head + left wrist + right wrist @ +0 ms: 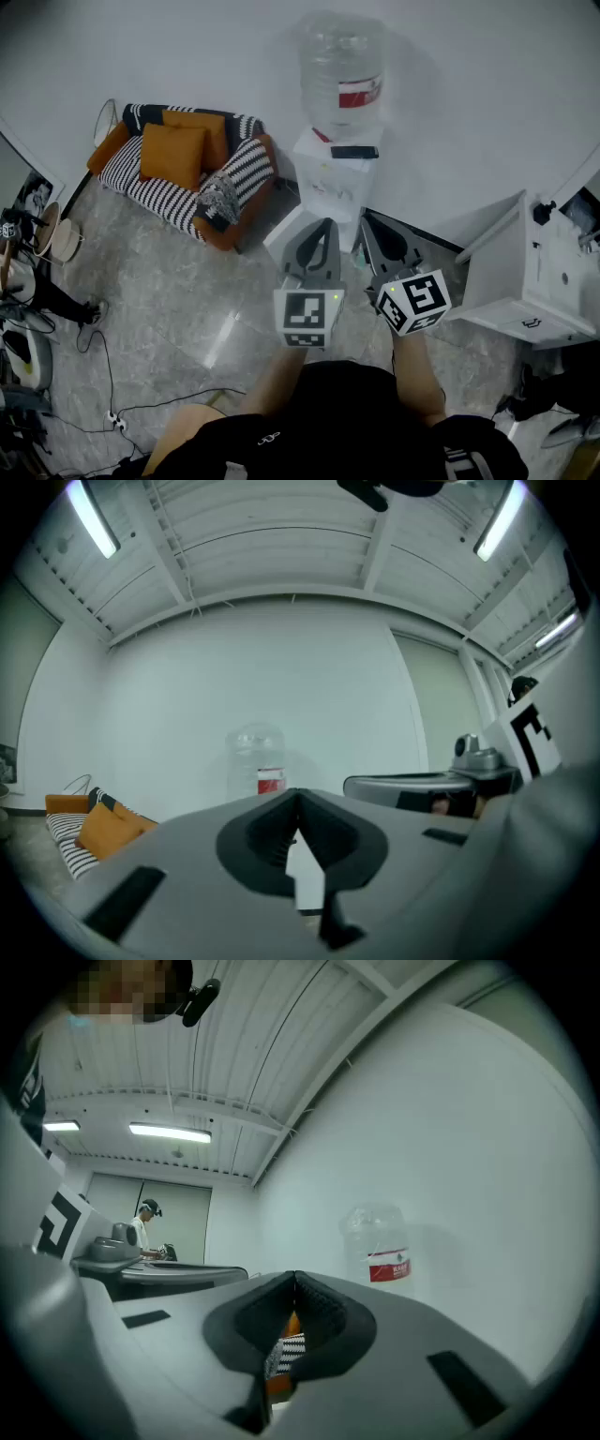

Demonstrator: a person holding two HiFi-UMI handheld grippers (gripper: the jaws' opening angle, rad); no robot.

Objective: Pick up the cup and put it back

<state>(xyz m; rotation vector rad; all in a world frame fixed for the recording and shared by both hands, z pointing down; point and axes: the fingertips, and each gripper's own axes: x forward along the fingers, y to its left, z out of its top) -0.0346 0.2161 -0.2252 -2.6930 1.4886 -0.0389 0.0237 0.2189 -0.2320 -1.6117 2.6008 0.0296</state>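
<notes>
Cup: it cannot be told apart in any view, so its place is not being given.

Left gripper: it is pointing level toward the water dispenser, with its jaws closed tip to tip and nothing between them. In the left gripper view, the left gripper is showing only a slit behind the meeting tips, with the white dispenser body visible through it.

Right gripper: it is riding just beside the left one, also level. Its jaws are closed and holding nothing. In the right gripper view, the right gripper is framing a strip of orange and striped fabric through the gap behind its tips.

Water dispenser: it is standing against the wall and carrying a large clear bottle with a red label. A small black flat object is lying on its top edge. Both jaw tips are stopping near its front, apart from it.

Surroundings: a striped sofa with orange cushions is sitting to the left of the dispenser, its right arm near the dispenser's base. A white cabinet is standing to the right, with its near corner close to the right gripper.

Open room: the grey floor is lying open between the sofa and the person. Cables are trailing across its lower left part.

Background: another person is standing far off in the right gripper view.
</notes>
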